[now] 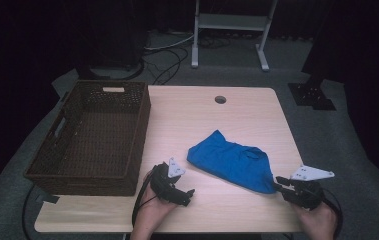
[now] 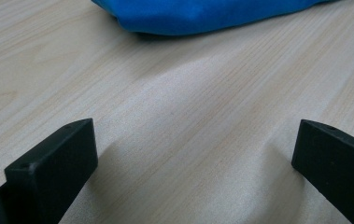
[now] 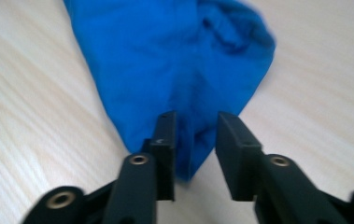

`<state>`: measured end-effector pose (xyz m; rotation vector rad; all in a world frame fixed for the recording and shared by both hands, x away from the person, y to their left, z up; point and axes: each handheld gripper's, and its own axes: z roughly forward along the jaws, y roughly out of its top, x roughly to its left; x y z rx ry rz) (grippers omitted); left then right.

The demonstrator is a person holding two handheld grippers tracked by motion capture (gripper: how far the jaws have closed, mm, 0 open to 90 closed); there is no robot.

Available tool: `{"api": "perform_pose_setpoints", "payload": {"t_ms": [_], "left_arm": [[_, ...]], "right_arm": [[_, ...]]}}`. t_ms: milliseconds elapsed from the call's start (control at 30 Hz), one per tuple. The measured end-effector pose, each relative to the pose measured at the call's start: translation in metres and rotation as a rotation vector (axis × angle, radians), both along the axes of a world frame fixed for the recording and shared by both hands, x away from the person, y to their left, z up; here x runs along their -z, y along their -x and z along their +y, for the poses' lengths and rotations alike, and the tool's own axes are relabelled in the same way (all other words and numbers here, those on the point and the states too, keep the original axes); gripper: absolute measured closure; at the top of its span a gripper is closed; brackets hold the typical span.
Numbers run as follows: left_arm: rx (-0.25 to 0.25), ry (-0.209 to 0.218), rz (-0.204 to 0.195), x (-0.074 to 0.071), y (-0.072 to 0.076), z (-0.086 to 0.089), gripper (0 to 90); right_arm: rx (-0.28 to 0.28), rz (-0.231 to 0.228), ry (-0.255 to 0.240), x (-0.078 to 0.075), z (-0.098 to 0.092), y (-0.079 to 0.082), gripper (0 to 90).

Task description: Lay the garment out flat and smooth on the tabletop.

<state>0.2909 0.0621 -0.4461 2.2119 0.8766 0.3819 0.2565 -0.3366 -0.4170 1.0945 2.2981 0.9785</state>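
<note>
While the left tool (image 1: 189,196) rests spread on the tabletop (image 1: 227,120), the right tool (image 3: 194,140), jaws slightly parted astride the cloth (image 3: 174,60) corner, next needs to pinch it.

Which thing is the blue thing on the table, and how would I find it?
Start at the light wooden table with the brown woven basket on its left. Right of the basket lies the blue cloth, crumpled near the front edge. It is the only bright, soft thing there.
</note>
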Motion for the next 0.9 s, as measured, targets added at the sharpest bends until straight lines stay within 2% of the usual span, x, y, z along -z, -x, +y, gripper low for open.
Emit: {"api": "perform_pose_setpoints", "payload": {"t_ms": [33, 133, 300, 333, 400, 467, 500, 800, 900], "left_arm": [[0.000, 0.000, 0.000, 0.000, 0.000, 0.000, 0.0], [0.000, 0.000, 0.000, 0.000, 0.000, 0.000, 0.0], [0.000, 0.000, 0.000, 0.000, 0.000, 0.000, 0.0], [0.000, 0.000, 0.000, 0.000, 0.000, 0.000, 0.0], [-0.001, 0.000, 0.000, 0.000, -0.001, 0.000, 0.0], [-0.001, 0.000, 0.000, 0.000, -0.001, 0.000, 0.0], [-0.001, 0.000, 0.000, 0.000, -0.001, 0.000, 0.0], [-0.001, 0.001, 0.000, 0.000, -0.001, 0.000, 0.0], [-0.001, 0.000, 0.000, 0.000, -0.001, 0.000, 0.0]], "right_arm": [[-0.006, -0.005, -0.014, -0.002, 0.001, 0.000, 66.8], [-0.026, -0.023, -0.014, -0.007, 0.009, -0.005, 66.9], [-0.024, -0.059, 0.018, -0.012, 0.021, -0.015, 65.6], [-0.025, -0.069, 0.022, -0.014, 0.021, -0.018, 66.5], [-0.022, -0.073, 0.015, -0.017, 0.019, -0.021, 77.5], [-0.018, -0.062, 0.035, -0.017, 0.017, -0.022, 85.7], [-0.017, -0.057, 0.035, -0.016, 0.015, -0.022, 86.5], [0.057, 0.007, 0.027, -0.001, -0.017, 0.001, 86.6], [0.082, 0.040, 0.062, 0.009, -0.023, 0.005, 85.1]]}}
